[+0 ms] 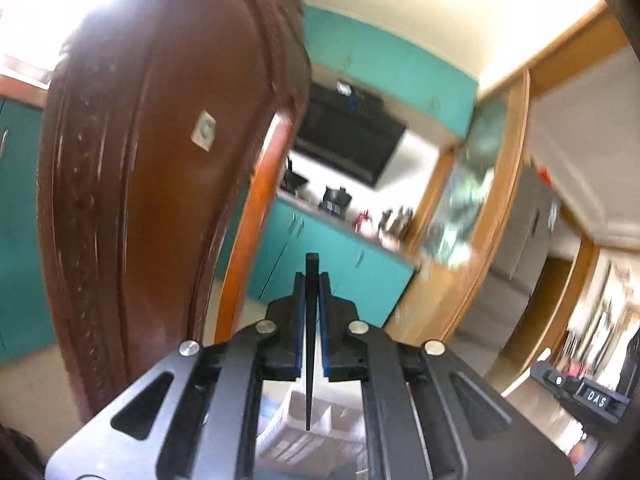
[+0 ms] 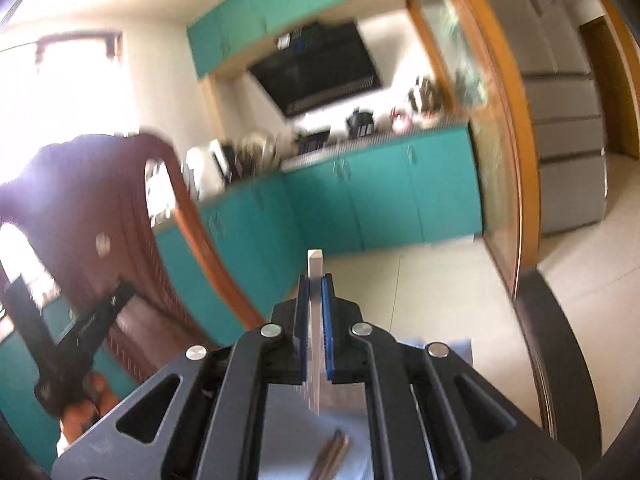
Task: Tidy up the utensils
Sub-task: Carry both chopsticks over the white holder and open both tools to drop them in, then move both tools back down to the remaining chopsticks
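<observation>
Left gripper point(image 1: 311, 280): in my left view the jaws are clamped on a black chopstick point(image 1: 310, 344), which runs between the blue pads and sticks out past the tips.
Right gripper point(image 2: 315, 280): in my right view the jaws are clamped on a white chopstick point(image 2: 315, 336), held the same way, its square end poking past the tips.
Under the left gripper: I see a white ribbed holder point(image 1: 296, 420) below the black stick's near end; only the left view shows it.
Under the right gripper: I see a pale blue cloth point(image 2: 288, 432) with a few metal pieces point(image 2: 332, 456) lying on it, too blurred to name; only the right view shows them.
Each other: the left view catches the right gripper at its lower right edge; the right view catches the left gripper at its lower left, with a hand point(image 2: 80, 404) on it.
Chair point(image 1: 160, 160): its brown carved back fills the left view's near left side; in the right view it is smaller.
Far: teal cabinets point(image 2: 380, 192), a black hood point(image 2: 320, 76) and a cluttered counter show in both views; the grey fridge point(image 2: 560, 100) is clearer on the right.
</observation>
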Action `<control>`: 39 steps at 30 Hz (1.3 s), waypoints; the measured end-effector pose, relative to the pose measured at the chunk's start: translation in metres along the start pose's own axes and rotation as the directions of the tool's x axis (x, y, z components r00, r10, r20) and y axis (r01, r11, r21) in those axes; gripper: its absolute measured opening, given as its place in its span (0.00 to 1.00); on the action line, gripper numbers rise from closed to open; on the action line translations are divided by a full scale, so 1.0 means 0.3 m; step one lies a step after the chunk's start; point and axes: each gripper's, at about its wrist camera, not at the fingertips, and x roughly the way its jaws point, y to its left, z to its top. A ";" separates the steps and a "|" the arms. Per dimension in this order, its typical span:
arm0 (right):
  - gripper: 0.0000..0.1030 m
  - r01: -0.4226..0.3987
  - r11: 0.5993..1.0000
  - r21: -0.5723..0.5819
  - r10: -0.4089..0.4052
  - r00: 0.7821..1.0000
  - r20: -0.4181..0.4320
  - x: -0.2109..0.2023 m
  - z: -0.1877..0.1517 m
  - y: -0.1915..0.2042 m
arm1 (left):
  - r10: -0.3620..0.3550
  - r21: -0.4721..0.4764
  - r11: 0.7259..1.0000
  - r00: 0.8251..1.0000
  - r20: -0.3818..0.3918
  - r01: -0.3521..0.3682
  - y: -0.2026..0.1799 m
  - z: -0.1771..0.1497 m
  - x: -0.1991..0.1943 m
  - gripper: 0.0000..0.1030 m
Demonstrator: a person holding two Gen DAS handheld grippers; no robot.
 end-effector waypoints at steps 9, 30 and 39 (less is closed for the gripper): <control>0.07 0.143 0.988 -0.064 -0.134 0.982 0.133 0.163 -0.025 0.023 | 0.063 -0.015 0.998 0.998 -0.017 -0.063 0.017 -0.090 0.138 0.07; 0.42 0.171 0.981 -0.097 -0.160 0.981 0.110 0.011 -0.240 -0.011 | 0.086 0.140 0.988 0.987 -0.134 -0.067 0.000 -0.222 0.162 0.38; 0.42 0.088 0.996 -0.006 -0.078 0.846 -0.527 0.312 -0.700 -0.127 | 0.154 0.176 0.980 0.923 -0.352 -0.096 0.093 -0.355 0.125 0.42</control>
